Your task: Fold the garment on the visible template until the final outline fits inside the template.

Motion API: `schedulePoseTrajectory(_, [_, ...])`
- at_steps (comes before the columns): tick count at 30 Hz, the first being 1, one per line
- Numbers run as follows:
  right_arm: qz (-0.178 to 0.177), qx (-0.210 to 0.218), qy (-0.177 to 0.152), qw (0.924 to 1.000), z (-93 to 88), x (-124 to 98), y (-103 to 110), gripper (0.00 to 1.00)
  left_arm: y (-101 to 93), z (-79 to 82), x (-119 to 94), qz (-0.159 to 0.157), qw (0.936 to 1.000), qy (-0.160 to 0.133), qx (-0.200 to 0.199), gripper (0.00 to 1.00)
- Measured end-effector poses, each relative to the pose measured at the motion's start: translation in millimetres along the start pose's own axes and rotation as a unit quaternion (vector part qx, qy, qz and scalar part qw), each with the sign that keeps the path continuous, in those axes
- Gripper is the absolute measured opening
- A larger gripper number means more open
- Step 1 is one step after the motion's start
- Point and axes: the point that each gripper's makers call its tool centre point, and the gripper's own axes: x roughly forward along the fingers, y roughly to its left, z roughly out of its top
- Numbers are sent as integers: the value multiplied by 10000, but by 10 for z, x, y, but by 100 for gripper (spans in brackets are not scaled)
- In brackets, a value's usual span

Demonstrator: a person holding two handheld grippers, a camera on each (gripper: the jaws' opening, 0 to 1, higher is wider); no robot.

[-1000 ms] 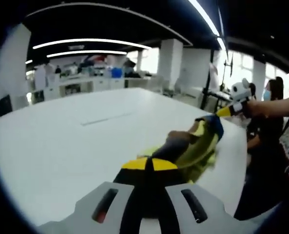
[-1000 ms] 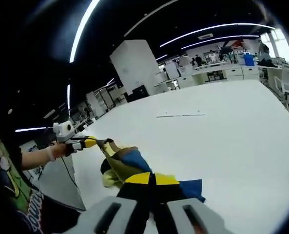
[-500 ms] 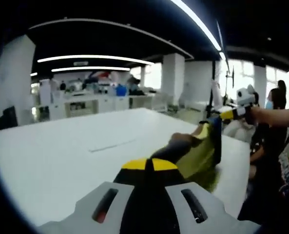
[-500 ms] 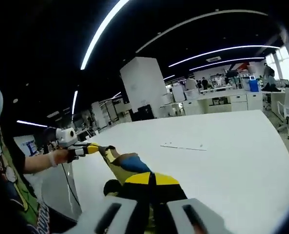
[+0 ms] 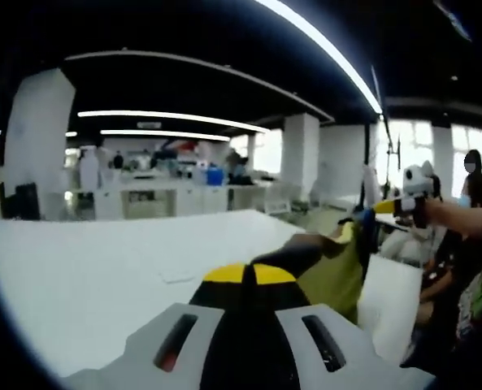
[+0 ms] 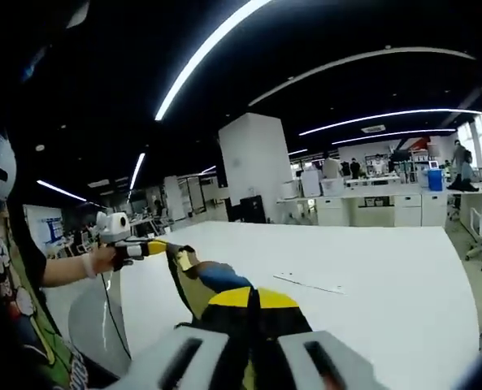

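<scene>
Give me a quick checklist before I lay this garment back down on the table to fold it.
1. Left gripper shut on garment: ok.
2. Right gripper shut on garment: ok.
3. Garment stretched between the two grippers: ok.
4. Garment lifted off the table: ok.
5. Template line visible on table: ok.
6. Garment lined up over template: cannot tell.
</scene>
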Motion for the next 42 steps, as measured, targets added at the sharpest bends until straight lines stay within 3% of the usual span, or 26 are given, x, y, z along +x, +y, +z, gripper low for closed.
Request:
schedulePoseTrajectory(4, [59, -64, -130, 9999, 123, 39, 0, 0, 60, 124, 17, 53, 9998, -194, -58, 0])
schedulePoseTrajectory(6, [110, -31, -222, 9997, 185, 66, 1, 0, 78, 169, 49, 27, 9992, -283, -280, 0])
schedulePoseTrajectory(9, [142, 2, -227, 9996, 200, 120, -44, 0, 126, 155, 102, 68, 9994, -255, -235, 0])
schedulePoseTrajectory(11, [124, 1, -191, 9997, 183, 157, -87, 0, 182, 111, 163, 110, 9988, -207, -424, 0])
schedulePoseTrajectory(26, [235, 323, 183, 9990, -100, 453, -412, 0, 462, -316, 514, 334, 9961, 244, -781, 0])
schedulePoseTrajectory(33, [230, 414, 462, 9978, -303, 687, -646, 0, 624, -459, 674, 488, 9947, 375, -824, 0])
schedulePoseTrajectory(42, [231, 433, 1005, 9937, -610, 967, -995, 0, 870, -763, 1032, 684, 9904, 632, -1017, 0])
